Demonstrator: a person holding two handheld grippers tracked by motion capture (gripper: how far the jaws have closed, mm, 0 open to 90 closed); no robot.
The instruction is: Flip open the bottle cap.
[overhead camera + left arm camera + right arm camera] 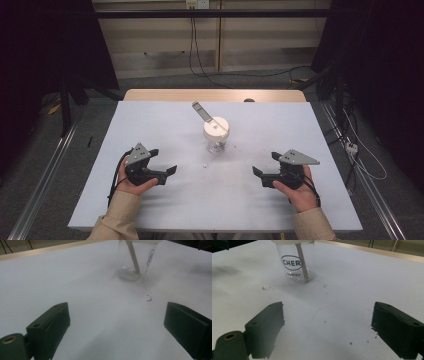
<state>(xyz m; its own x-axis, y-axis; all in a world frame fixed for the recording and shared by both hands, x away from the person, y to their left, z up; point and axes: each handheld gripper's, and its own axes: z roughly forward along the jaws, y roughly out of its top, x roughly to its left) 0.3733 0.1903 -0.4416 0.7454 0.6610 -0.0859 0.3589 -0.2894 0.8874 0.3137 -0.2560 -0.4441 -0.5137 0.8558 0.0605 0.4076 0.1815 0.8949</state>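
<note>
A clear plastic cup with a white lid stands near the middle of the white table, and a flat stick pokes out through the lid, leaning toward the far left. The cup is ahead of my left gripper, whose jaws stand wide apart over bare table. In the right gripper view the cup bears a printed oval label, and my right gripper is open with nothing between its jaws. From above, the left gripper and right gripper flank the cup, both apart from it.
Small dark specks lie on the table in front of the cup. A wooden edge runs along the far side of the table. Cables trail on the floor at the right, and a metal rail runs along the left.
</note>
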